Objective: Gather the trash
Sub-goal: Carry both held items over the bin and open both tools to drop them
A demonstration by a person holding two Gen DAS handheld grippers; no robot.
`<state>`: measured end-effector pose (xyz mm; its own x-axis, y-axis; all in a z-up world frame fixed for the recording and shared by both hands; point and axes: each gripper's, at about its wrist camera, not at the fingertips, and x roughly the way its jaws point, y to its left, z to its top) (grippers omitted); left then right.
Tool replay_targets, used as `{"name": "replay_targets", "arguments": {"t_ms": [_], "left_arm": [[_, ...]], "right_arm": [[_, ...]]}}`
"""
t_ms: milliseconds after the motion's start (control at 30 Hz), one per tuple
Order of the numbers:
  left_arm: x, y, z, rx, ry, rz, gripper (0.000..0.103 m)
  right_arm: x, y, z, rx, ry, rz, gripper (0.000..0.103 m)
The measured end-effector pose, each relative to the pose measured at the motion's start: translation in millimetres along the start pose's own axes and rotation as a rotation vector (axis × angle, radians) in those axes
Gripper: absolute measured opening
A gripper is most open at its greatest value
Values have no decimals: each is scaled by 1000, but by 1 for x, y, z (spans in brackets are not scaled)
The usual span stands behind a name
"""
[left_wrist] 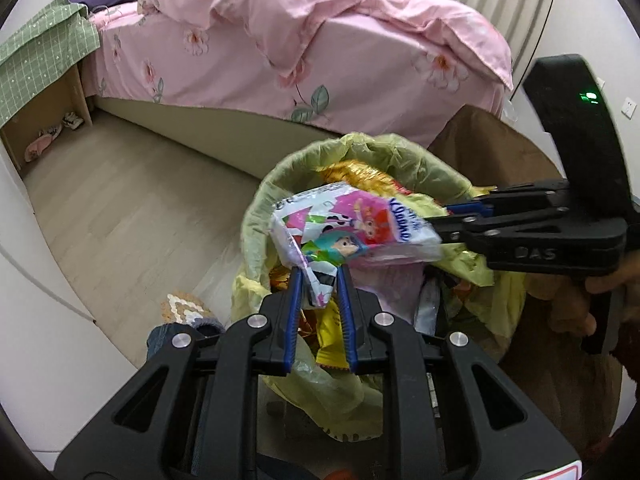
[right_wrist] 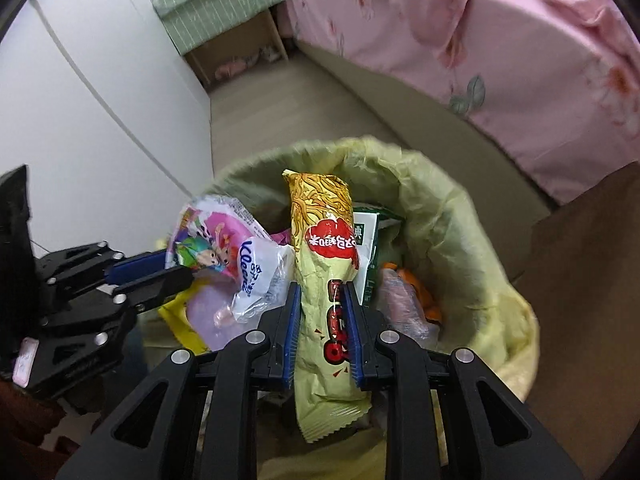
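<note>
Pink floral bedding: bed, behind everything, its side running along the wood floor.

Bin: yellow-green liner, rim folded outward, standing on the floor beside the bed. Already well filled with wrappers, a green carton among them.

Noodle packet: long, yellow-green, red label. Held upright over the bin's opening, lower end toward the camera.

Tissue pack: soft plastic, cartoon print, crumpled. Over the bin's near-left rim, partly above the liner edge.

Right gripper: jaws narrowly apart, clamped across the packet's middle.

Left gripper: jaws nearly together, pinching a corner of the tissue pack; the rest hangs free.

Step in hand, judged: dropping both pieces into the bin. To do it well, bring each item fully inside the rim before letting go. The tissue pack sits close to the edge and could slide down outside the liner. Lay the long packet over rather than releasing it on end, since the heap is high. Keep the two grippers from crossing.
</note>
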<state>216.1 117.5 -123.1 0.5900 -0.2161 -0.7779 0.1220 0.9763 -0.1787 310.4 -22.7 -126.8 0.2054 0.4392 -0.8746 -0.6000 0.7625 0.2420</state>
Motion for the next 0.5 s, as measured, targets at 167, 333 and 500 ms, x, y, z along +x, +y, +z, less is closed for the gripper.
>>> {"name": "replay_targets", "arguments": {"t_ms": [167,333,500], "left_arm": [[0,-2,-3,-3,8,-34,17],[2,-1,-2,-20,17,-57,17],[1,4,-4,-63,31,-104,17]], "right_arm": [[3,-2,-7,-9,14,-7,21],[-3,-1,-11,-39,3,-33,21],[-23,4,-18,-47,-69,-51,21]]}}
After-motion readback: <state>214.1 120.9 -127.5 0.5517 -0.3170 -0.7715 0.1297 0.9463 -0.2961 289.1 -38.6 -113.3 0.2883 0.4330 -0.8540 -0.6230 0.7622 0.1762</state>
